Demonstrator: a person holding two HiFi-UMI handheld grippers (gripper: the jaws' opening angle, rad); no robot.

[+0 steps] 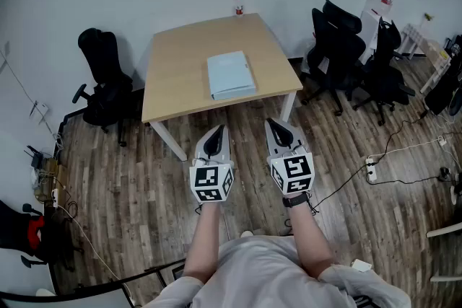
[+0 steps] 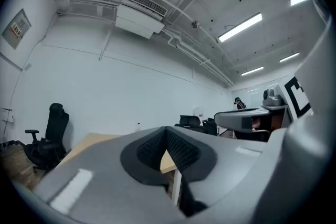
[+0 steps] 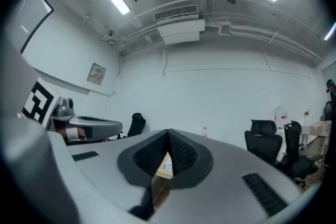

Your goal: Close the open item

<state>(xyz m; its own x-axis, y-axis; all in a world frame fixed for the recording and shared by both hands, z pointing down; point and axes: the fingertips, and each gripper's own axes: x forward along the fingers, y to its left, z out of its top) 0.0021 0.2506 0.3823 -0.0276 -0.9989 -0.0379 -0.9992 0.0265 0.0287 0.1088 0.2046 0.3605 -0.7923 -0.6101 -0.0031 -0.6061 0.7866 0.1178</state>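
Note:
A pale blue flat item [image 1: 231, 74], like a folder or book, lies on the light wooden table [image 1: 180, 61] toward its near edge. From this distance I cannot tell whether its cover is open. Both grippers hang in the air in front of the table, short of its near edge and well apart from the item. My left gripper [image 1: 216, 129] has its tips pressed together with nothing between them, as the left gripper view [image 2: 167, 129] confirms. My right gripper [image 1: 273, 122] is likewise shut and empty [image 3: 168, 132].
A small bottle [image 1: 238, 6] stands at the table's far edge. A black office chair [image 1: 105, 83] is left of the table, and more black chairs [image 1: 346, 47] stand to the right. Cables and a power strip [image 1: 371, 169] lie on the wooden floor at right.

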